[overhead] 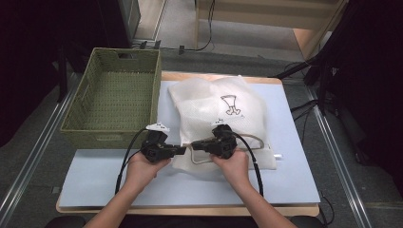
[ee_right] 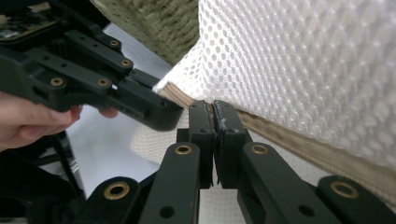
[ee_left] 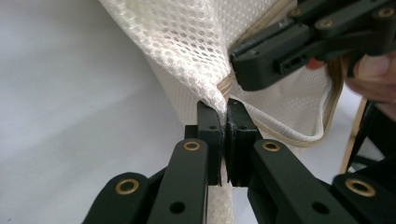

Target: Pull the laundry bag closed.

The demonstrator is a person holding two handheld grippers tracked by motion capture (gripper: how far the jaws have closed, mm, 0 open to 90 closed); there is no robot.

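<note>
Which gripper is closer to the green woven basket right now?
Left. The left gripper sits just off the green woven basket at its near right corner, shut on the white mesh laundry bag. The right gripper grips the bag's edge farther right.

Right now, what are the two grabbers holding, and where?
Both hold the white mesh bag: the left gripper pinches its corner by the zipper, and the right gripper clamps its zipper edge.

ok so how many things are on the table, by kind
mesh bag: 1
woven basket: 1
gripper: 2, left gripper and right gripper, both shut on the bag's edge
total: 4
</note>
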